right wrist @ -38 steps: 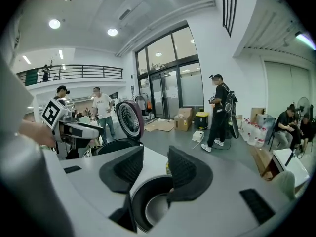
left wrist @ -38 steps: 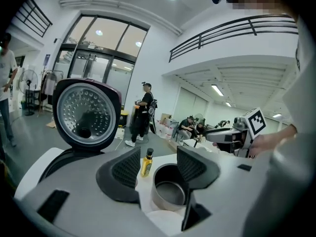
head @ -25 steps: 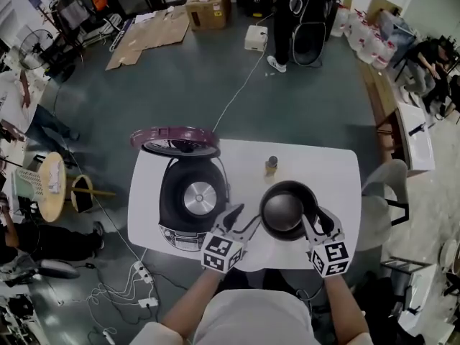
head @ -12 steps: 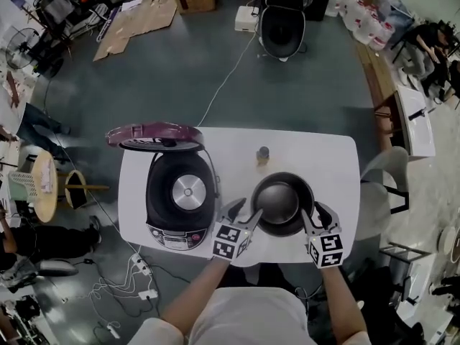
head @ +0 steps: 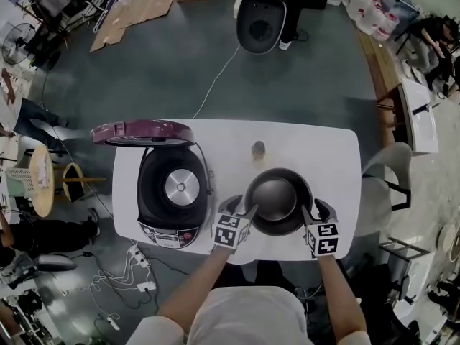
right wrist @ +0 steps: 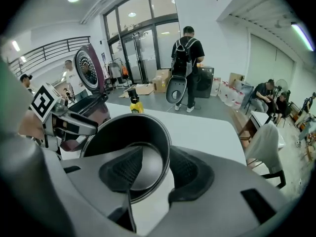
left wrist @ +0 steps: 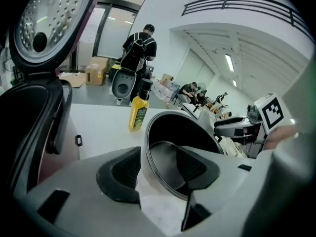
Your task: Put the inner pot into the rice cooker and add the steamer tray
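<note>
Now that both grippers have come down over the last second, each one straddles the rim of the pot (head: 277,200) instead of hovering short of it.

Left gripper (head: 241,207): jaws apart. One pad is outside the wall on the pot's left side, the other inside. Neither presses that I can see.

Right gripper (head: 315,208): jaws have just been opening wider. The rim is between them on the pot's right side, released, with a gap at both pads.

Pot sits upright on the table (head: 323,160), right of the cooker (head: 171,191), towards the near edge, not lifted.

Reading: the two-handed grasp is lined up but not made. I judge the next step is to clench both on the rim, lift level, and carry left into the cooker's empty well. Lid (head: 141,132) stands up at the far side, so the way in looks free.

Count: one pot, one cooker, one lid, one bottle (head: 257,149) just far of the pot, two grippers, one table. Steamer tray: none that I can pick out in any view.
</note>
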Available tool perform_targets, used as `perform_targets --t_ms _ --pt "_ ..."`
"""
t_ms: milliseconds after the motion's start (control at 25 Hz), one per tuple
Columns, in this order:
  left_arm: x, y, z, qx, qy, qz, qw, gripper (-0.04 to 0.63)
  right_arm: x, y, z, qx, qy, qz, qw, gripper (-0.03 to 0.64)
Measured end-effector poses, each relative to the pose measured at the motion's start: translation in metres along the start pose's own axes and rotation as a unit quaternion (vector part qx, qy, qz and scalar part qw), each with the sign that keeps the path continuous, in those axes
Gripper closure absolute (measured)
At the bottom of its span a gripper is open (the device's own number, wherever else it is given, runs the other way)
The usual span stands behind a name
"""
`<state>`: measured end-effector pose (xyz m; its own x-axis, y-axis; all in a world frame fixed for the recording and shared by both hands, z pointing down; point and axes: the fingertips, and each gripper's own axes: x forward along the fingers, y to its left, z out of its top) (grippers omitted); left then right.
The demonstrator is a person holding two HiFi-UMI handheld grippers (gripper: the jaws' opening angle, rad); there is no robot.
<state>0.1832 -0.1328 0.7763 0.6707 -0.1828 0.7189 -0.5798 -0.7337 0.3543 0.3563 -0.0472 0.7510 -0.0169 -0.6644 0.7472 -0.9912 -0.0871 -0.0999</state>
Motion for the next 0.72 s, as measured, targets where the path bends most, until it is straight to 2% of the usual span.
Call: perform_targets --t_ms 480,640,720 --pt "0.034 0.001 -0.024 -0.065 0.051 0.006 0.9966 0.400 0.039 -0.017 -0.035 0.045 0.076 0.005 0.996 0.445" --pt "0.035 0.013 -0.026 -0.072 0.060 0.036 0.9950 0.499 0.045 -0.022 -0.037 0.067 0.082 -0.003 0.994 0.538" --pt "0.035 0.014 -0.026 -0.079 0.063 0.039 0.9941 0.506 0.045 -0.023 -0.039 0.089 0.081 -0.003 0.993 0.551"
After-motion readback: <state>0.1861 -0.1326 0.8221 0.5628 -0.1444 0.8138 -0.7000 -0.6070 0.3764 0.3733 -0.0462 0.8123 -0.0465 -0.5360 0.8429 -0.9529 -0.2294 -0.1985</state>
